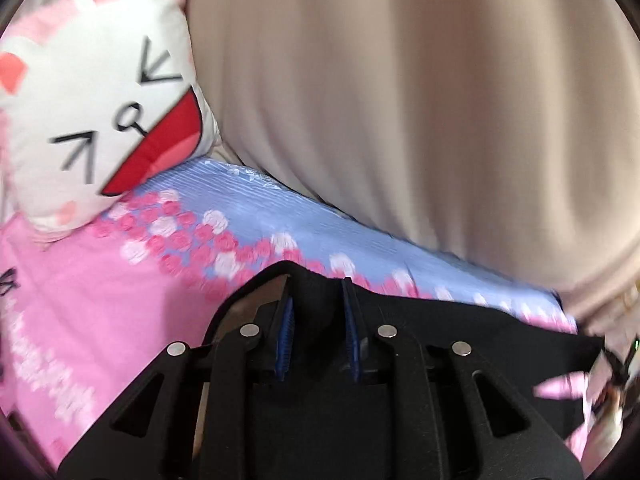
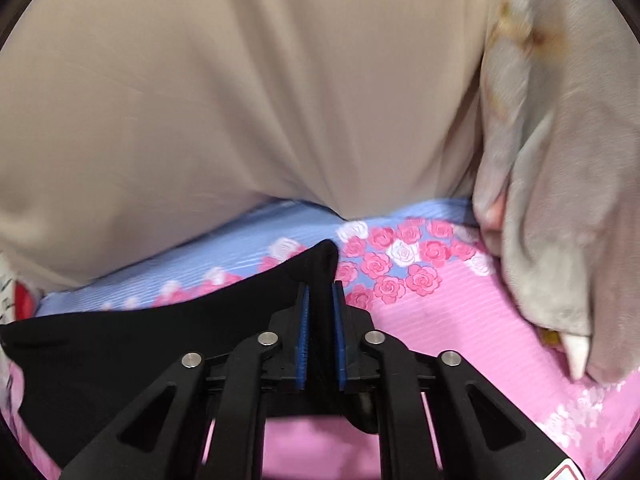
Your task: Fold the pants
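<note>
The black pants (image 1: 460, 344) lie stretched over a pink and blue floral bedsheet (image 1: 120, 288). My left gripper (image 1: 318, 292) is shut on a corner of the pants, with black cloth bunched between its blue pads (image 1: 286, 340). In the right wrist view my right gripper (image 2: 320, 292) is shut on the other corner of the pants (image 2: 140, 344). The cloth peaks up between its blue pads (image 2: 303, 340) and runs off to the left. Both corners are held a little above the sheet.
A white cat-face pillow (image 1: 100, 120) with a red mouth lies at the left. A beige curtain (image 1: 400, 100) hangs behind the bed, also in the right wrist view (image 2: 240, 100). A grey blanket (image 2: 560, 200) is heaped at the right on the sheet (image 2: 460, 340).
</note>
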Tool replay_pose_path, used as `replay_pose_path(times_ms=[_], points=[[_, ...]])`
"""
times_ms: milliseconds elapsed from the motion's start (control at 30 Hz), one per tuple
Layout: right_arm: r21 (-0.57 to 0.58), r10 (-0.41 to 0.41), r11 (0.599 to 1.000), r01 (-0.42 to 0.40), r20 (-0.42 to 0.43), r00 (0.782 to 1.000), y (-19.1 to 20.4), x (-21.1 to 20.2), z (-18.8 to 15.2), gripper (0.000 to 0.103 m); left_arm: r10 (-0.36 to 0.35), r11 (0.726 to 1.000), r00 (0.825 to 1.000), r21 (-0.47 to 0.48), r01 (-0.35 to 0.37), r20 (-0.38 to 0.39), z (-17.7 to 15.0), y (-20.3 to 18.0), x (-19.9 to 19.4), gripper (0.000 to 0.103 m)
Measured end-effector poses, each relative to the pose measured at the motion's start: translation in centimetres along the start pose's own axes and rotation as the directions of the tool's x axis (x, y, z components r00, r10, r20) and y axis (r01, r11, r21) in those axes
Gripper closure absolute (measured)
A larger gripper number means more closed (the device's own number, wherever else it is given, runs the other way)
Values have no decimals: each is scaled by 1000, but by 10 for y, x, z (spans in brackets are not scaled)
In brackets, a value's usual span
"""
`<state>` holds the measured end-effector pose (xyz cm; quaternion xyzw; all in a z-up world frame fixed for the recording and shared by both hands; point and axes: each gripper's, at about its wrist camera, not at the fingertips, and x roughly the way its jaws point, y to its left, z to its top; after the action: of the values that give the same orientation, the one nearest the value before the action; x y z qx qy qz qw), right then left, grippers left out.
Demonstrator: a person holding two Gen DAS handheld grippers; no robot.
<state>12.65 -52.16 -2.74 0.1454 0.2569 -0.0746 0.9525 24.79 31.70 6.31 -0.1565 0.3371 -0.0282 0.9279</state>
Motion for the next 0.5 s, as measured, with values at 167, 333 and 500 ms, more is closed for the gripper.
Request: replay_pose_path(times_ms=[167, 333, 500], points=[[-50, 24, 999, -22, 52, 998, -26, -57, -40, 99, 0, 1000, 999, 28, 2, -50, -69, 14, -60, 81], [41, -51, 998, 53, -55, 997, -80, -75, -94, 88, 100, 994, 968, -22, -108, -231, -140, 50, -50, 79], [42, -46, 998, 51, -107, 993, -71, -73, -107, 53, 187, 968, 951, -116, -220, -246, -165, 63, -53, 66]])
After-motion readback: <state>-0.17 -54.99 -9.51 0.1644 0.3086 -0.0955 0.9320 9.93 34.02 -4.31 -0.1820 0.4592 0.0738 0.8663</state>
